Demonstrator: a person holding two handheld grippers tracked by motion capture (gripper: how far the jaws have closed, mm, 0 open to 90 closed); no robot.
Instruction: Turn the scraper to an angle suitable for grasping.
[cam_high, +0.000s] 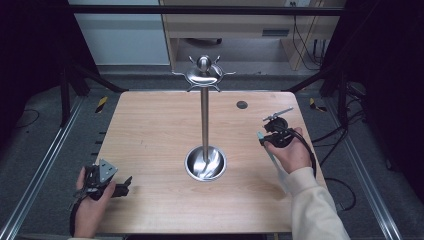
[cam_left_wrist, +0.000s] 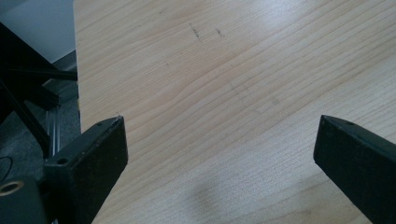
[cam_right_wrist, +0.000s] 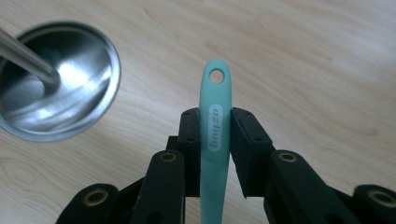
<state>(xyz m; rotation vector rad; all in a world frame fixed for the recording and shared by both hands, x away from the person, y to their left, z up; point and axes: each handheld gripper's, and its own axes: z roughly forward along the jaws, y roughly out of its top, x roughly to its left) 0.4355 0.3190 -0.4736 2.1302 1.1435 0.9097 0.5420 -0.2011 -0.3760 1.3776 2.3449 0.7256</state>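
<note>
Setting: a lab recording bay, not a home or kitchen. A bare wooden table (cam_high: 150, 150) stands inside a frame of black struts (cam_high: 70, 85), with aluminium rails (cam_high: 45, 165) running along the grey floor on the left and right. Yellow-black hazard tape (cam_high: 101, 104) marks the floor near the far left corner. Cables (cam_high: 305, 45) hang and trail at the far right, below a light wood cabinet (cam_high: 225, 30). A pale wall panel (cam_high: 120, 35) closes the far side.

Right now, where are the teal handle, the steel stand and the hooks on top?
teal handle (cam_right_wrist: 215, 135): right gripper view, middle of the handle.
steel stand (cam_high: 204, 120): high view, its pole.
hooks (cam_high: 203, 75): high view, the cap carrying them.
</note>
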